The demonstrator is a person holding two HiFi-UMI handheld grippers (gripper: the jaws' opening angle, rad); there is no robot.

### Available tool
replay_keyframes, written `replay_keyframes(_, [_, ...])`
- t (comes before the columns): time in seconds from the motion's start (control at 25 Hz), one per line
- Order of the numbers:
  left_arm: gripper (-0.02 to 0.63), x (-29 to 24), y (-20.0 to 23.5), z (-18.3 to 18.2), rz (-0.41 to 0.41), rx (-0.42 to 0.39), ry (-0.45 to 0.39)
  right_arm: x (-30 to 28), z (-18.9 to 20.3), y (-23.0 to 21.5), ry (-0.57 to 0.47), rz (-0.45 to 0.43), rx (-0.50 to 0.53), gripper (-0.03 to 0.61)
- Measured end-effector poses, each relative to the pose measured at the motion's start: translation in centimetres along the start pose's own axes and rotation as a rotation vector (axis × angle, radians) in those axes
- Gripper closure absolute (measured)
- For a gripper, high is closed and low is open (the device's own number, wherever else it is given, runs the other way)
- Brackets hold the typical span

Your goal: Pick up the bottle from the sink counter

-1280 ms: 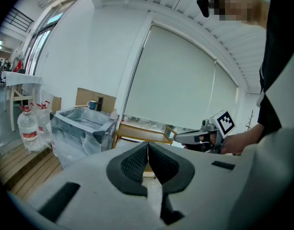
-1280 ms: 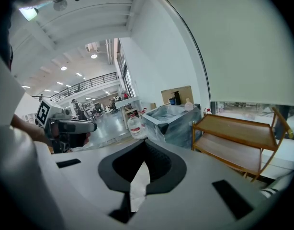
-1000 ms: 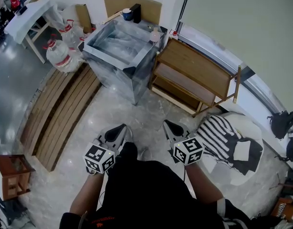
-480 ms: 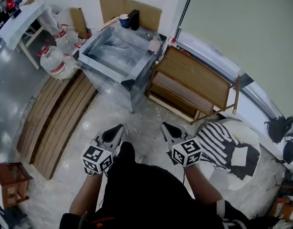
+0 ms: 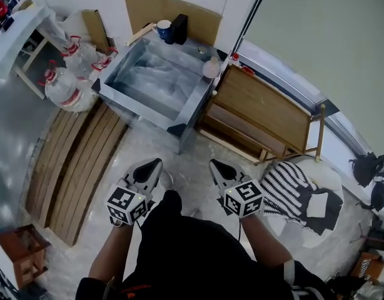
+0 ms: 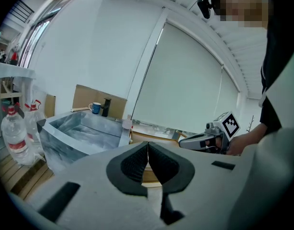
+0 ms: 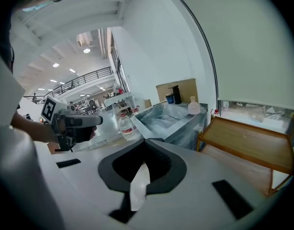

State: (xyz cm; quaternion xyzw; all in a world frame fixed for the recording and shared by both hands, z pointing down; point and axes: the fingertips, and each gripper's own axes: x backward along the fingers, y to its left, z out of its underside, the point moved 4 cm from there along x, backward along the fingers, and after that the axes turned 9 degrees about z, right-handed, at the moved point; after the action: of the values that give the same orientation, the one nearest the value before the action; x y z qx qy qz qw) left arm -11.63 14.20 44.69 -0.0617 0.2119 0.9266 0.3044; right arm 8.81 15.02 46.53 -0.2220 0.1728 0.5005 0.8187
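While bottle (image 5: 211,67) tiny, indistinct on sink (image 5: 198,102) rim, left gripper (image 5: 156,163), right gripper (image 5: 214,165) fingers together, empty.

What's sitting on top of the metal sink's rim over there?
A blue mug and a black upright item stand at the back edge of the sink; a pale bottle stands on its right corner. The black item hides the rim behind it.
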Motion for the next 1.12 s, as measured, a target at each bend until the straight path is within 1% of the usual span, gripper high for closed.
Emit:
replay_keyframes(0.24, [0.592, -0.9, 6.4, -2.5, 0.017, 0.008, 0.004, -6.0, -2.6, 0.8, 0.033, 0.003, -0.009, 0.574])
replay_keyframes(0.44, [0.592, -1.9, 11.3, -4.4, 0.045, 0.014, 0.021, -10.0, -5.1, 0.4, 0.042, 0.032, -0.034, 0.574])
replay_keyframes(0.64, [0.592, -3.5, 15.1, -6.2, 0.082, -0.005, 0.034, -12.9, -7.3, -0.7, 0.032, 0.079, -0.050, 0.574])
replay_keyframes(0.8, [0.592, -4.4, 17.1, -7.4, 0.101, -0.016, 0.029, -14.1, -8.2, -1.5, 0.033, 0.111, -0.060, 0.574])
replay_keyframes(1.12, [0.592, -5.9, 18.7, -7.6, 0.095, 0.010, 0.036, -15.5, -9.5, -3.7, 0.029, 0.137, -0.069, 0.575])
